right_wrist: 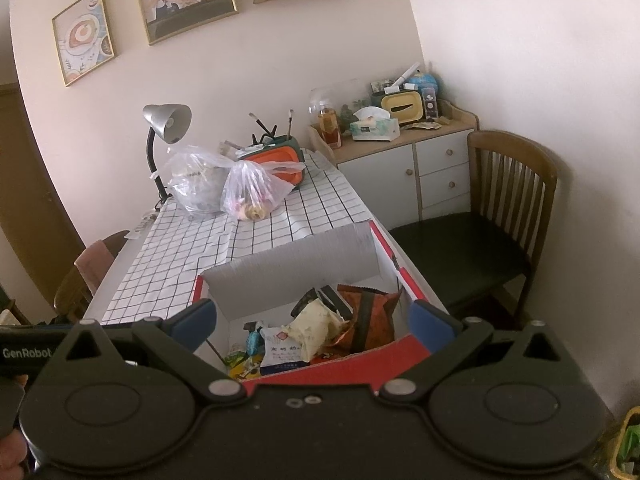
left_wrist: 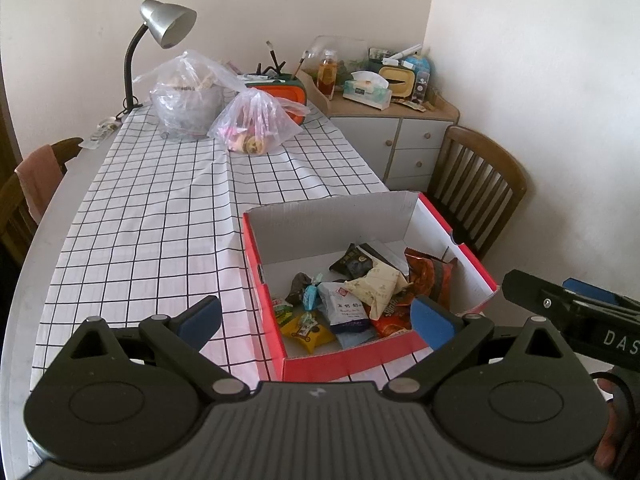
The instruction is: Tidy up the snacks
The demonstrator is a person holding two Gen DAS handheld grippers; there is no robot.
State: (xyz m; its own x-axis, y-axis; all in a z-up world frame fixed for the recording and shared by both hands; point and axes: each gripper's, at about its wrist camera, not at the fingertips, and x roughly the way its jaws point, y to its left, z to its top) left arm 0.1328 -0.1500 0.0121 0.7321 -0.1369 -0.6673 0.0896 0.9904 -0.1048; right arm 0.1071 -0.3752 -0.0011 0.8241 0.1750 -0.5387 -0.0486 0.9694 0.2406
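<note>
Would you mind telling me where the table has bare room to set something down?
The checked tablecloth lies bare between the red box and the plastic bags, leftward to the table edge. It is crowded at the far end, around the bags and lamp, and inside the box.

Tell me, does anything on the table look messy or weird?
A little. The snack packets lie jumbled in a heap inside the red cardboard box, not in rows. The black-and-white checked tablecloth has wrinkles down its middle. Nothing looks spilled or broken. Both grippers, left and right, are open and empty.
</note>
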